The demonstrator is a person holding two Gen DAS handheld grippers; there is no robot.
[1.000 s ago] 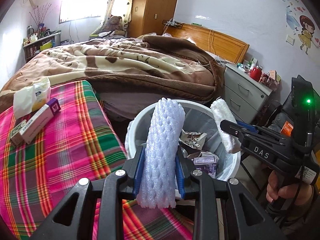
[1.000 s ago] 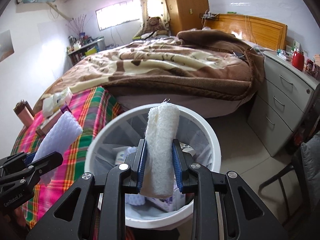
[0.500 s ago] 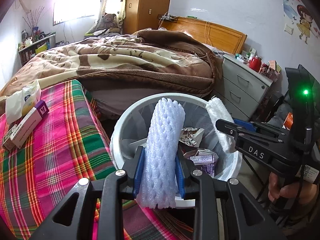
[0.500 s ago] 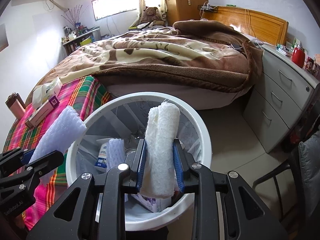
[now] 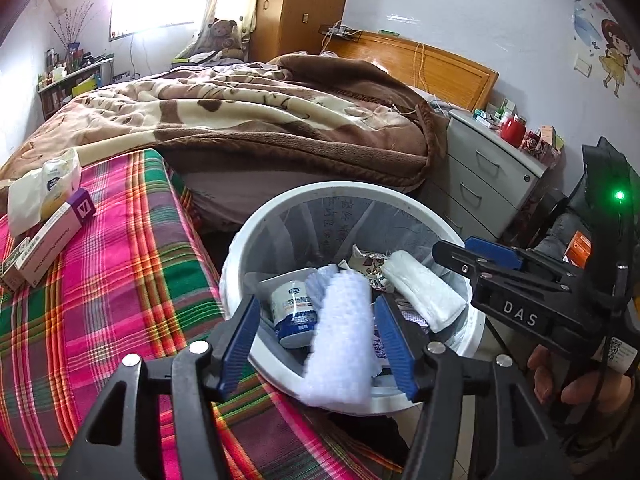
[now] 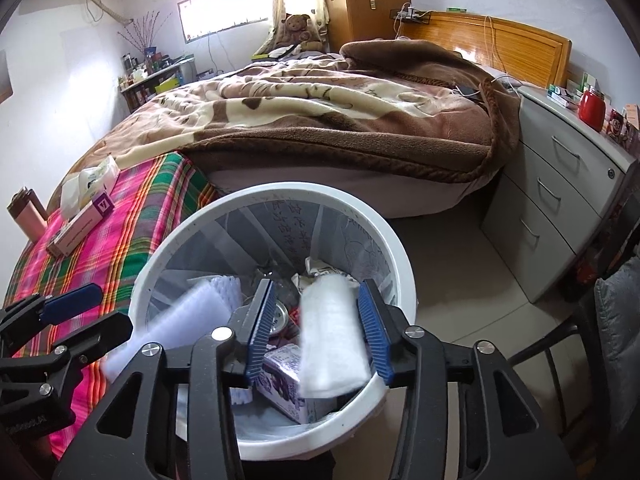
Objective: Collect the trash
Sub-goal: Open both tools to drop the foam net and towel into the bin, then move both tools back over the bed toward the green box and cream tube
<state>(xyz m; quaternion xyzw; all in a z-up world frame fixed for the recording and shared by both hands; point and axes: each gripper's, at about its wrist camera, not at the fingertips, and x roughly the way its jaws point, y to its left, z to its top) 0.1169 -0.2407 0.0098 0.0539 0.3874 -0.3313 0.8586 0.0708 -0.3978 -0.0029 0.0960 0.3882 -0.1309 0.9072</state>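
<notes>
Over the bin, left wrist view: the left gripper [image 5: 316,342] is hanging above the near rim of the round white plastic bin [image 5: 400,194].
Left claw: its ribbed blue pads are spreading, and the foam net sleeve [image 5: 340,340], a white knobbly mesh tube, is blurring between them, touching neither.
Inside the bin: a small white jar with a blue label [image 5: 294,314] is lying left of the sleeve; a flat white fibrous pad [image 5: 424,290] is showing toward the right wall.
Liner: thin clear film with printed characters is clinging to the bin's inner wall.
Left of the bin: a long pink-and-purple carton [image 5: 56,236] is resting on the plaid cloth [image 5: 120,280].

Over the bin, right wrist view: the right gripper [image 6: 318,336] is pointing down into the bin [image 6: 280,196].
Right claw: its jaws are parting, and the pad [image 6: 332,340] is sitting loose between them, blurred.
Under the pad: a purple printed carton [image 6: 280,380] is lying near the bin's near wall.
Left edge: the left gripper [image 6: 80,316] is standing wide beside the sleeve [image 6: 188,316].
</notes>
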